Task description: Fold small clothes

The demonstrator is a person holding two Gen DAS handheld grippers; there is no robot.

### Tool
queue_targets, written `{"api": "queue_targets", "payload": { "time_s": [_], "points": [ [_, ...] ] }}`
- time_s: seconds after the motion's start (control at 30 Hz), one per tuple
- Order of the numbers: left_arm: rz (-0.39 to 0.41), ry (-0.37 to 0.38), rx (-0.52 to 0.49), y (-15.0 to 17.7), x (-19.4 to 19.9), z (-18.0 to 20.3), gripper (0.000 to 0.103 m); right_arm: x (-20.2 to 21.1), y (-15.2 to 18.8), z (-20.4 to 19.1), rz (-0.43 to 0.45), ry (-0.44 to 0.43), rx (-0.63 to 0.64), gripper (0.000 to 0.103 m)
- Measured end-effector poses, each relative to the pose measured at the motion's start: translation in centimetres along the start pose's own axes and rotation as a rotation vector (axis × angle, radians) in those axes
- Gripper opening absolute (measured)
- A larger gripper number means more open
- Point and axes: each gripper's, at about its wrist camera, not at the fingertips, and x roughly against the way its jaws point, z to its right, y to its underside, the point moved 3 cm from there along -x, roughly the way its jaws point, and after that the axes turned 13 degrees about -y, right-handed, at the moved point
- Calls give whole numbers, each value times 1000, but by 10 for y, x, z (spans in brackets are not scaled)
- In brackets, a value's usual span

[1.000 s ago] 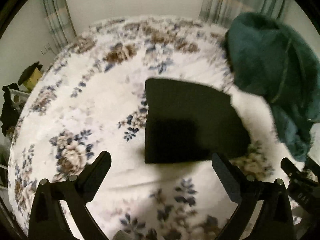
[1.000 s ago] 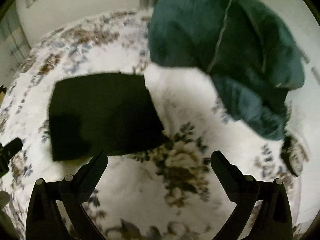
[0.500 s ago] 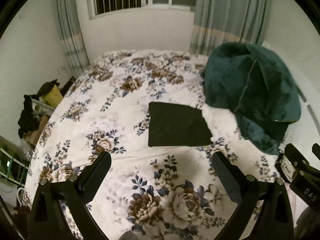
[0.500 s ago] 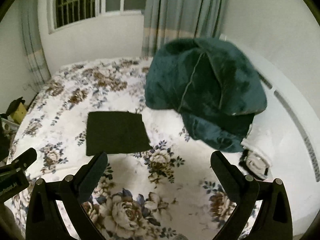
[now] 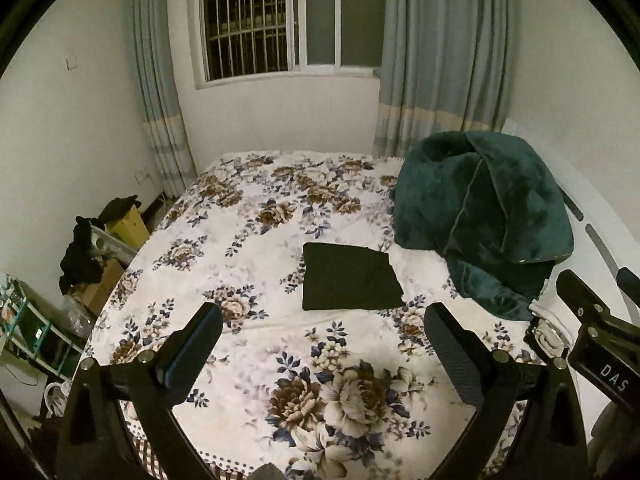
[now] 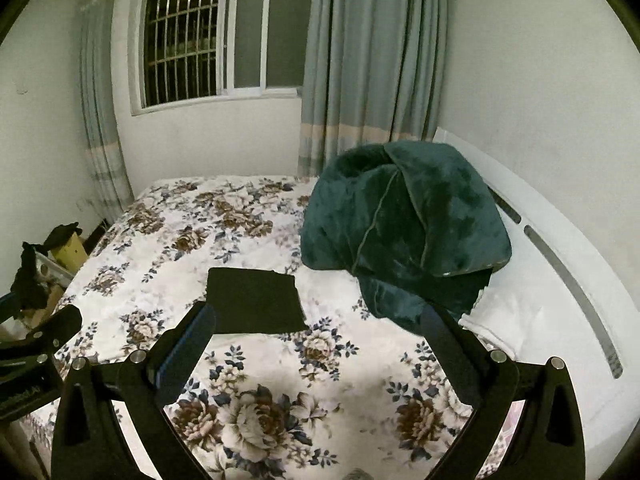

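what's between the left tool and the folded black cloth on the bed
Nothing visible. Only bare floral bedspread lies between the open left tool and the black cloth. The green blanket sits off to the cloth's right.

Dim, yellowish indoor light; the window (image 5: 280, 20) is dark. Edges bend and go black; detail is soft.

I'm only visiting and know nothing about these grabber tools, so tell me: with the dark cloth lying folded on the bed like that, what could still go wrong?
1. The folded black garment lies on a soft floral bedspread; pressing nearby might shift it and loosen the fold.
2. The bulky green blanket sits heaped right beside it and could perhaps slump onto it.
3. Both grippers, left and right, are open and empty; reaching back in might snag an edge.
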Motion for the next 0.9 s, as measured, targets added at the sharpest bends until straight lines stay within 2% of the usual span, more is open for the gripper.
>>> {"api": "queue_targets", "payload": {
  "time_s": [0.27, 0.57, 0.7, 0.9],
  "points": [
    [39, 1, 27, 4, 32, -1, 103, 44, 4, -2, 18, -35, 19, 103],
    [67, -16, 42, 4, 46, -2, 103, 55, -1, 13, 30, -57, 19, 103],
    [37, 6, 54, 5, 47, -3, 103, 55, -4, 15, 22, -60, 28, 103],
    [3, -22, 52, 6, 48, -2, 103, 53, -8, 17, 20, -63, 33, 103]
  ]
}}
